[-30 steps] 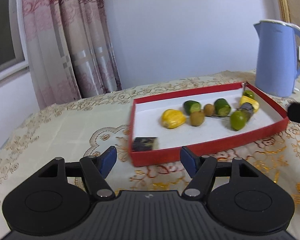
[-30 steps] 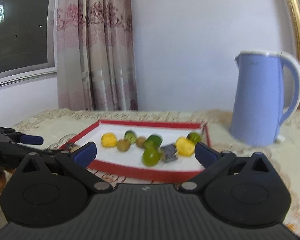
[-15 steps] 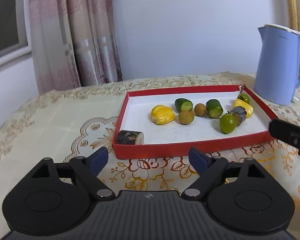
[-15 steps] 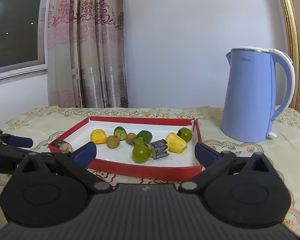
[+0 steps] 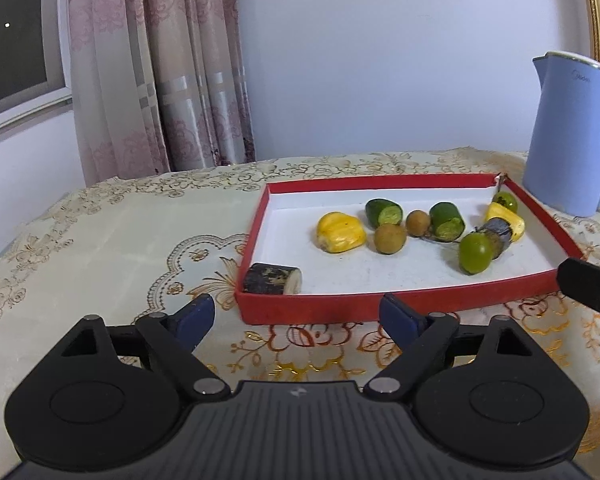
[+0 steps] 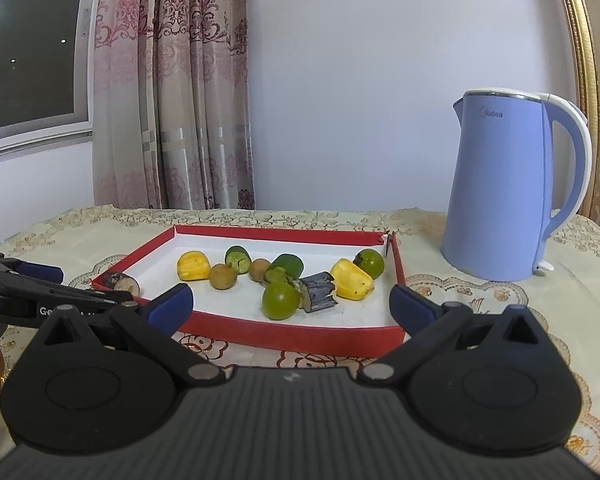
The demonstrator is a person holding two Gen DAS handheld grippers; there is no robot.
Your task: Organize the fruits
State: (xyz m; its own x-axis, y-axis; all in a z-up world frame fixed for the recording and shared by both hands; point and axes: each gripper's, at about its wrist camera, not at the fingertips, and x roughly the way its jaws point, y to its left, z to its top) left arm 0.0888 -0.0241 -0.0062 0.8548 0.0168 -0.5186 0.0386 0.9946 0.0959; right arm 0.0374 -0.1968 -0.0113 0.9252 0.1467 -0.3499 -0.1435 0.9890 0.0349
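Observation:
A red tray (image 5: 396,302) (image 6: 288,336) with a white floor holds several fruit pieces: yellow pieces (image 5: 341,231) (image 6: 193,265), green cucumber chunks (image 5: 384,213) (image 6: 238,259), brown longans (image 5: 389,238) (image 6: 223,276), green limes (image 5: 476,253) (image 6: 281,301) and dark cane pieces (image 5: 273,279) (image 6: 318,291). My left gripper (image 5: 298,318) is open and empty, just in front of the tray's near left corner. My right gripper (image 6: 290,306) is open and empty, in front of the tray's near wall.
A blue electric kettle (image 6: 508,192) (image 5: 572,132) stands right of the tray on the embroidered tablecloth (image 5: 100,248). Curtains (image 6: 172,100) and a window are behind on the left. A gold frame edge (image 6: 580,60) is at the right.
Both grippers have drawn back a little and steadied. The tray now sits more squarely ahead in each view. The jaws stay open.

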